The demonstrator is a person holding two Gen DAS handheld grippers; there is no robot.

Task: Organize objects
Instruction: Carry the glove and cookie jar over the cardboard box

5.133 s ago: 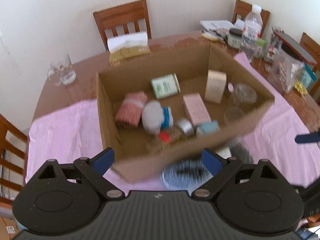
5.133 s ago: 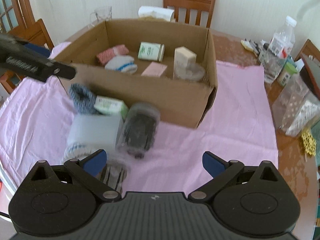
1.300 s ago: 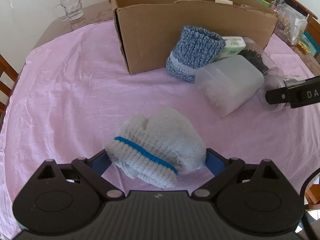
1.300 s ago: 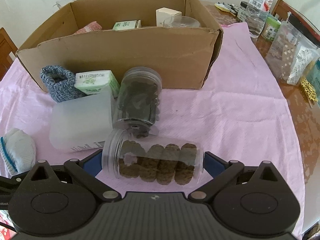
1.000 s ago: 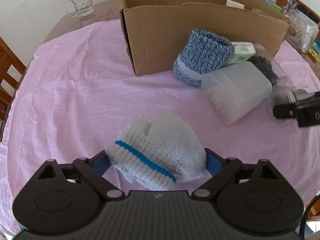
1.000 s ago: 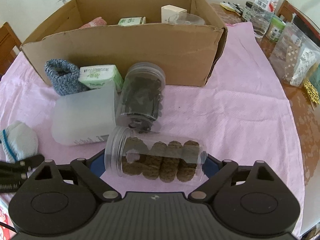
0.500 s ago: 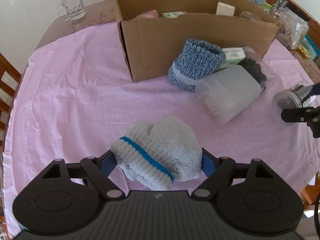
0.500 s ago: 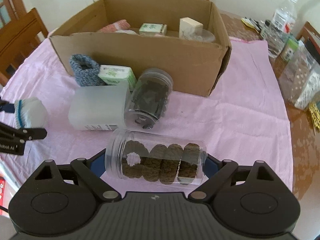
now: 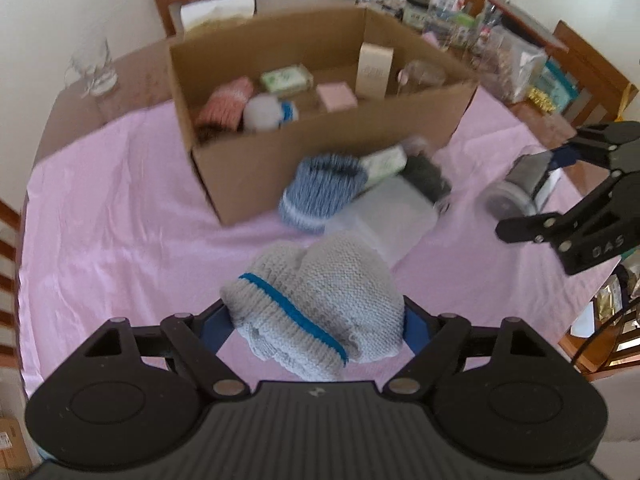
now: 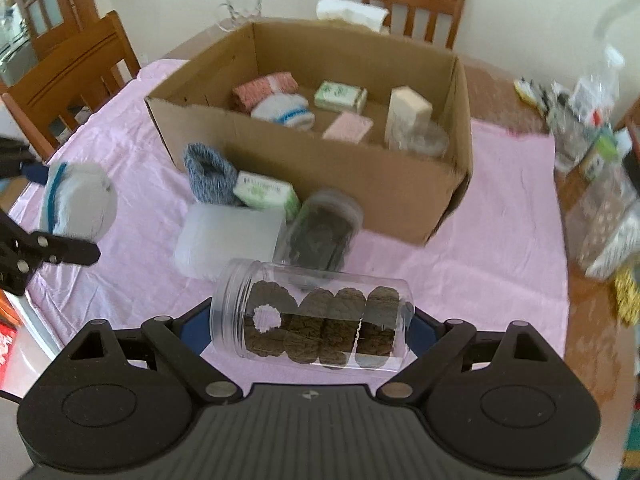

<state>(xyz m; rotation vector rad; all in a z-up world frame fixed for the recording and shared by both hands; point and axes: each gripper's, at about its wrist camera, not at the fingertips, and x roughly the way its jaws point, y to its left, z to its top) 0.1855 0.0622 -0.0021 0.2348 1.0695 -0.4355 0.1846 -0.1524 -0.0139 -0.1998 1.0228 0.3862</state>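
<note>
Your left gripper [image 9: 316, 320]: jaws pinching 1 grey knit hat [image 9: 320, 300] with blue stripe, held above the pink cloth [image 9: 120, 220]. Your right gripper [image 10: 310, 330]: jaws clamped on 1 clear cookie jar [image 10: 312, 322], lying sideways, near the cardboard box [image 10: 320, 172].

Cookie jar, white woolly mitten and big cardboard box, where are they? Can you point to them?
cookie jar [image 10: 320, 320], right wrist view, on its clear side over the cookies.
white woolly mitten [image 9: 320, 304], left wrist view, on its knitted middle.
cardboard box [image 10: 320, 176], right wrist view, on its front wall.
</note>
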